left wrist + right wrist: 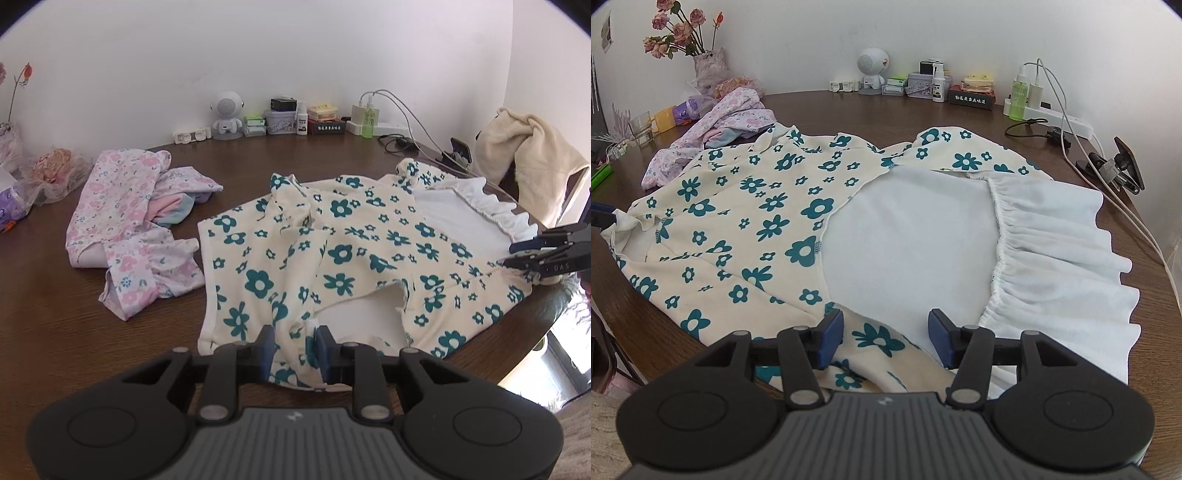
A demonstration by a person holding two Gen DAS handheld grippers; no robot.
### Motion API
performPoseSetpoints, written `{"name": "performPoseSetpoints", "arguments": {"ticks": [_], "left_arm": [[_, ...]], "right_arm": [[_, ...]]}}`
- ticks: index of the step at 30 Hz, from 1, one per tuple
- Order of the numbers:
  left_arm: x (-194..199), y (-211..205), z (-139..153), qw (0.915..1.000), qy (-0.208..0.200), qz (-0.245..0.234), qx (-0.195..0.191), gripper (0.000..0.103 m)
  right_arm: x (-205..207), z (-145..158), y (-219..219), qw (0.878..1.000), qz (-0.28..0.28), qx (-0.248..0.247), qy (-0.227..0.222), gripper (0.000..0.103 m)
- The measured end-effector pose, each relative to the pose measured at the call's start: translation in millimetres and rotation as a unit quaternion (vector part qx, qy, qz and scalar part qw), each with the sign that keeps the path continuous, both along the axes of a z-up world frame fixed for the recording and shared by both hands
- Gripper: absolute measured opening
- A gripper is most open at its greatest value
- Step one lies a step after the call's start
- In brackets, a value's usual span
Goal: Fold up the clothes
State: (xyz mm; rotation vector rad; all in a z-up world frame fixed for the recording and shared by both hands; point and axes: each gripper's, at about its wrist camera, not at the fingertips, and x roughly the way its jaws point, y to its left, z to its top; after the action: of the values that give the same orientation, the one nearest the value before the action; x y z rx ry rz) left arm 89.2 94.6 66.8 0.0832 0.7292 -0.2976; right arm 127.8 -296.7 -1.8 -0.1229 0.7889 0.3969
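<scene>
Box label (970,99) too small; dress (775,221) hem cut off.

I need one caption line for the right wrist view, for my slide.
Right gripper with jaws apart over the floral dress spread on the wooden table.

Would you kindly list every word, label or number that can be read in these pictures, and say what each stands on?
"DAS": white letters on the right gripper, seen from the left wrist; they may run on out of sight.
Dark box at the wall: a row of white Chinese characters, too blurred to read.
White spray bottle: label too small to read.
Nothing else is readable.
</scene>
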Motion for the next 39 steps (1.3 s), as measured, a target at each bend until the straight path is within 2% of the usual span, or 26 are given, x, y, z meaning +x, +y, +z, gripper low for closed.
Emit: {"name": "performPoseSetpoints", "arguments": {"ticks": [6, 9, 12, 14, 18, 19, 20, 21, 22, 24, 25, 27, 28, 30, 32, 33, 35, 37, 39], "left_arm": [[30.4, -19.3, 4.7, 0.999, -0.007, -0.038, 0.023, 0.031], [69.8, -19.2, -2.9, 0.9978, -0.005, -0.011, 0.064, 0.033], [113.2, -10.4, -10.6, 0.9962, 0.005, 0.023, 0.084, 0.037], [142.0, -5.9, -16.1, 0.9952, 0.02, 0.041, 0.086, 0.043], [183.2, -5.4, -34.6, 0.9887, 0.062, 0.069, 0.118, 0.043], [188.0, -5.2, -38.1, 0.988, 0.066, 0.07, 0.121, 0.04], [190.3, -4.5, -39.1, 0.9899, 0.062, 0.063, 0.111, 0.014], [192.0, -4.1, -38.4, 0.9909, 0.061, 0.065, 0.102, 0.005], [193.6, -3.8, -37.3, 0.9915, 0.061, 0.069, 0.093, 0.005], [196.4, -4.3, -34.8, 0.9895, 0.038, 0.086, 0.11, 0.004], [199.0, -0.8, -33.9, 0.9889, 0.035, 0.099, 0.105, 0.004], [208.8, 16.6, -33.8, 0.9885, 0.051, 0.129, 0.06, 0.005], [211.7, 22.7, -34.7, 0.9876, 0.057, 0.139, 0.047, 0.006], [213.1, 33.2, -35.8, 0.985, 0.066, 0.157, 0.027, 0.014], [205.7, 36.3, -29.7, 0.9836, 0.048, 0.173, 0.022, 0.033], [201.6, 37.4, -26.3, 0.9827, 0.037, 0.18, 0.02, 0.037], [187.0, 27.5, -14.0, 0.9864, -0.01, 0.162, 0.024, 0.038], [175.0, 10.0, -4.8, 0.9945, -0.035, 0.096, 0.022, 0.037], [166.7, -10.2, -1.8, 0.9991, -0.022, 0.03, 0.02, 0.033]], "right_arm": [[0.8, -0.6, -1.4, 1.0, -0.001, 0.001, -0.002, 0.052], [-0.6, -0.9, -0.3, 1.0, -0.001, 0.001, -0.004, 0.052], [-1.2, -1.4, -0.3, 1.0, -0.002, 0.001, -0.006, 0.052], [-1.7, -1.5, 0.1, 1.0, -0.004, 0.001, -0.007, 0.053], [-2.1, -1.5, 0.6, 1.0, -0.007, 0.0, -0.007, 0.053], [-2.1, -1.5, 0.5, 1.0, -0.008, 0.0, -0.006, 0.054], [-1.6, -1.6, 0.2, 1.0, -0.008, 0.0, -0.006, 0.054], [-1.2, -1.5, 0.3, 1.0, -0.009, -0.001, -0.005, 0.055], [-1.0, -1.3, 0.6, 1.0, -0.009, -0.001, -0.004, 0.056], [-0.1, -1.3, 0.8, 1.0, -0.009, -0.003, -0.003, 0.056], [-0.1, -1.2, 1.0, 1.0, -0.01, -0.004, -0.002, 0.057], [0.1, -1.1, 1.2, 1.0, -0.008, -0.006, -0.001, 0.057], [0.4, -1.0, 1.1, 1.0, -0.008, -0.006, 0.0, 0.057], [0.7, -1.0, 1.0, 1.0, -0.009, -0.006, 0.001, 0.057], [0.1, -0.8, 1.3, 1.0, -0.01, -0.006, 0.001, 0.058], [0.1, -0.7, 1.3, 1.0, -0.011, -0.006, 0.001, 0.058], [0.0, -0.7, 1.3, 1.0, -0.012, -0.006, 0.001, 0.059], [0.6, -0.6, 1.1, 1.0, -0.013, -0.006, 0.002, 0.059], [1.3, -0.7, 0.8, 1.0, -0.013, -0.006, 0.002, 0.06]]}}
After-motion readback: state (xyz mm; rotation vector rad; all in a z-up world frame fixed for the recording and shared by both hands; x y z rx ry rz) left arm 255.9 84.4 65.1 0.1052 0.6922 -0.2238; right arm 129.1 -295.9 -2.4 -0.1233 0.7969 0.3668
